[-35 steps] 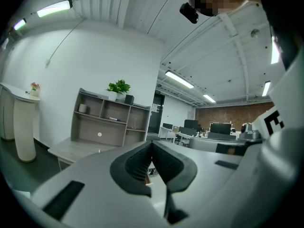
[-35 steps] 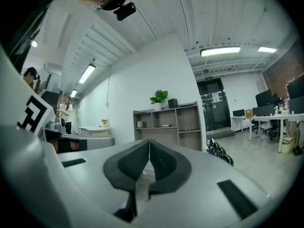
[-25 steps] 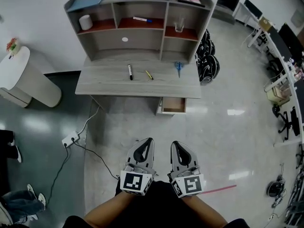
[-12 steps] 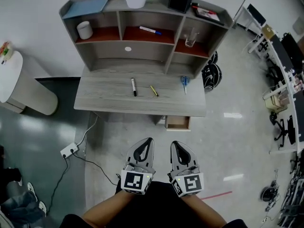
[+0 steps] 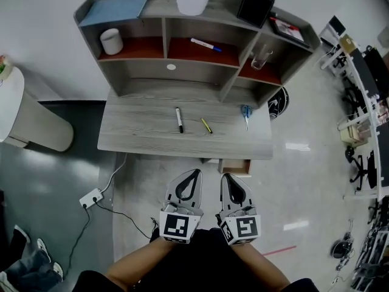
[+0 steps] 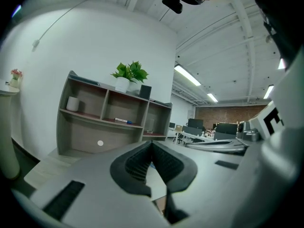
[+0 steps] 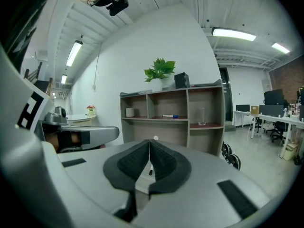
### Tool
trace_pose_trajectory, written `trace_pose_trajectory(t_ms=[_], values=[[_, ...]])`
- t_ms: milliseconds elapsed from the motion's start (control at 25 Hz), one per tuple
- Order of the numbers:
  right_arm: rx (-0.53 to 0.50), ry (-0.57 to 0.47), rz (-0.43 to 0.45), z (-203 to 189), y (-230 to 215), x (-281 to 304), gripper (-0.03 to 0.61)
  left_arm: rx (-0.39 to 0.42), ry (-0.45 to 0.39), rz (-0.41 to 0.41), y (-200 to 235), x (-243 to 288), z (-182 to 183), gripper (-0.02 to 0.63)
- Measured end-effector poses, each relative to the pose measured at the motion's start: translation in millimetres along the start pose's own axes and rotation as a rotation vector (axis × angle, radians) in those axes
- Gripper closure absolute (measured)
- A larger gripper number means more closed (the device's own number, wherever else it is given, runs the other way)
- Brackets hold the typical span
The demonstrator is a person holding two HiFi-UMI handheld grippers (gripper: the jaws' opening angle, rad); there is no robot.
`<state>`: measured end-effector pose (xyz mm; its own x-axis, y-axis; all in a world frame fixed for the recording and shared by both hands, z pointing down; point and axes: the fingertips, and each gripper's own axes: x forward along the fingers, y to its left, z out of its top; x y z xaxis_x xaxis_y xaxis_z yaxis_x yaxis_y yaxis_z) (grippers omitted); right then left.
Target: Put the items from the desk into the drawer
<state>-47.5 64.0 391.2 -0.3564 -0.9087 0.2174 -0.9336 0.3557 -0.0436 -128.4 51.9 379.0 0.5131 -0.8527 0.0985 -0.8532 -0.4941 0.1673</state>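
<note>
L gripper [image 5: 192, 175] & R gripper [image 5: 227, 179]: jaws together, empty, side by side, short of desk [image 5: 134, 137]. On top: marker [image 5: 179, 120], yellow pen [image 5: 206, 125], prob. scissors [image 5: 246, 114]. Drawer [image 5: 234, 166] open.

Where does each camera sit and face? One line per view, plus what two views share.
Head view: on the person's head, facing steeply down at the desk; shows forearms, left gripper and right gripper.
Left gripper view: on the left gripper, facing along its shut jaws toward the shelf unit; right gripper at right.
Right gripper view: on the right gripper, same heading, jaws shut; left gripper at left.
Shared: both gripper views show the potted plant.
</note>
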Motion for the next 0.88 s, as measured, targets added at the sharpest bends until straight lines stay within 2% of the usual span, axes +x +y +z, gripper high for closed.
trace_pose_trajectory(t_ms=[120, 280, 520, 720, 880], values=[[0.009, 0.009, -0.004, 1, 4, 21, 0.558, 0.008, 0.009, 0.000, 18, 6, 0, 0.601], [0.006, 0.021, -0.003, 3, 6, 43, 0.558, -0.020, -0.007, 0.015, 39, 13, 2, 0.601], [-0.013, 0.043, 0.011, 1, 14, 57, 0.558, -0.020, -0.002, 0.030, 53, 11, -2, 0.601], [-0.020, 0.059, 0.046, -7, 22, 74, 0.558, -0.056, -0.028, 0.077, 66, 9, -2, 0.601], [-0.019, 0.079, 0.074, -14, 23, 89, 0.558, -0.019, 0.006, 0.092, 73, 12, -9, 0.601]])
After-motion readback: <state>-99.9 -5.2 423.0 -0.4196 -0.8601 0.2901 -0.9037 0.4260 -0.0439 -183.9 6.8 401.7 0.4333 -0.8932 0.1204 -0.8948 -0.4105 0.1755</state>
